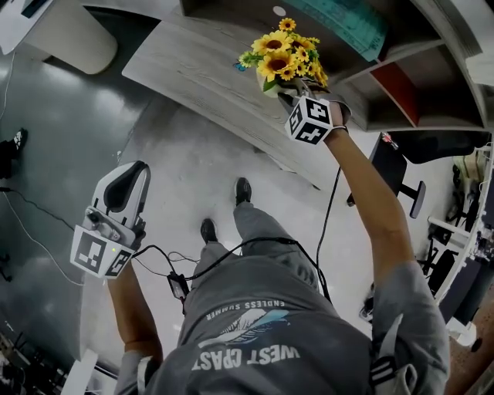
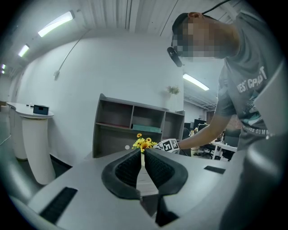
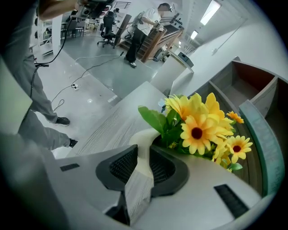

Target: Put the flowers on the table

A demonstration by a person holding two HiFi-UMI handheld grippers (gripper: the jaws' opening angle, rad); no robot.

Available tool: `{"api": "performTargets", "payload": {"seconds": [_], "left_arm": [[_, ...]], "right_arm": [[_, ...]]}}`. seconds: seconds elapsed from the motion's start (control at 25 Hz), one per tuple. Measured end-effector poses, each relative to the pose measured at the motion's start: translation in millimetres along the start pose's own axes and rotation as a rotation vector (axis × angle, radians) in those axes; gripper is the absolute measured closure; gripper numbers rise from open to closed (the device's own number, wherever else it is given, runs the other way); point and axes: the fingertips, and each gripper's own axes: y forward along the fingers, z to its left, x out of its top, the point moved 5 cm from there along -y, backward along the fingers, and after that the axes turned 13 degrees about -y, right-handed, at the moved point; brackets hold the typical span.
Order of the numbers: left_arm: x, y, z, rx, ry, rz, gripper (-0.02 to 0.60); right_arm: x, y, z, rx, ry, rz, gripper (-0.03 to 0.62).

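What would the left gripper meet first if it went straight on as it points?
Probably the grey wood-grain table; the yellow sunflower bunch sits beyond it, though depth is unclear.

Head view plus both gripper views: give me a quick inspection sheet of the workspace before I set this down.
Surface: curved grey wood-grain table, below the flowers; whether the pot touches it cannot be told.
Job's things: yellow artificial sunflowers in a cream pot, held over the table.
Clutter: one small white disc on the table near the shelf.
Grippers: right gripper shut on the cream pot's rim; left gripper shut with nothing between its jaws, held over the floor away from the table.
Cables: black cables run from both grippers toward the person's waist.
Surroundings: grey open shelf unit behind the table; white rounded counter beside it.
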Motion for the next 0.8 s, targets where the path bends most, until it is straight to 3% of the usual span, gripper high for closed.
{"api": "performTargets", "payload": {"seconds": [0.8], "left_arm": [[-14,12,15,0.024,-0.048,0.025,0.543]], "right_arm": [[-32,67,16,0.057,0.045,0.055,0.493]]}}
